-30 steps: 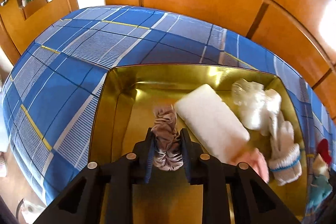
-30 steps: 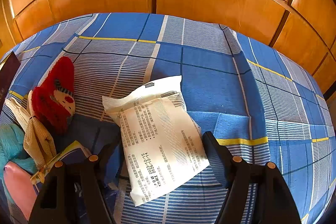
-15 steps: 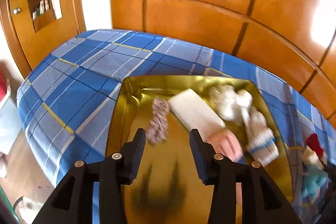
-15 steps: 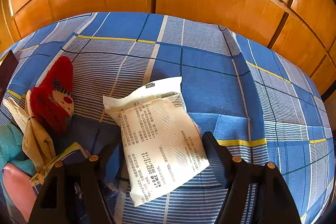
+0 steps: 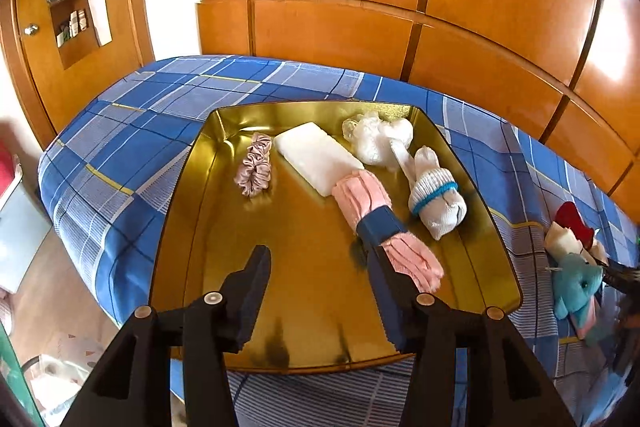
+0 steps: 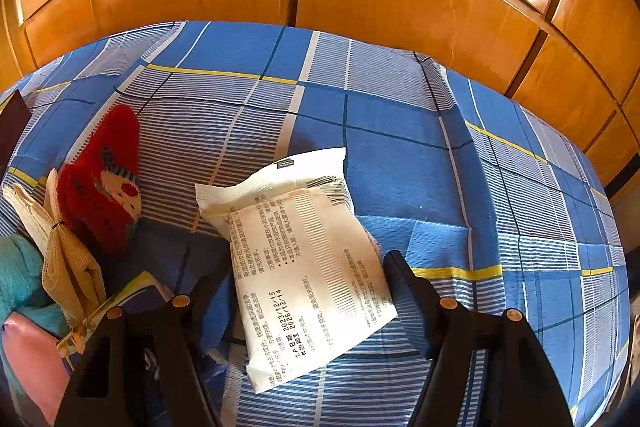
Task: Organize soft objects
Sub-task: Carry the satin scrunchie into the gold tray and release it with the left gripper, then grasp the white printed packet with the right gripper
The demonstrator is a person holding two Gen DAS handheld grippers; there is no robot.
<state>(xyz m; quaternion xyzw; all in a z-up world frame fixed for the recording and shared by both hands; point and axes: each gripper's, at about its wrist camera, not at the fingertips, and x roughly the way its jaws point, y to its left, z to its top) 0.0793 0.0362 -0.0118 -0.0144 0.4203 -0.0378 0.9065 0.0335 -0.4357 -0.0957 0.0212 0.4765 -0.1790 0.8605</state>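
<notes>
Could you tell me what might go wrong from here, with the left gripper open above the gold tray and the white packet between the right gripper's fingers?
1. The right gripper straddles the white packet near one end; its smooth wrapper could slip or sag when lifted.
2. The gold tray sits on soft bedding near the bed's edge, so a drop there might tip it.
3. The pink scrunchie lies loose beneath the left gripper, which could snag it.

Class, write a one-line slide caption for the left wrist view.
Open left tool above a gold tray holding a scrunchie, white pad, pink cloth and socks.
</notes>
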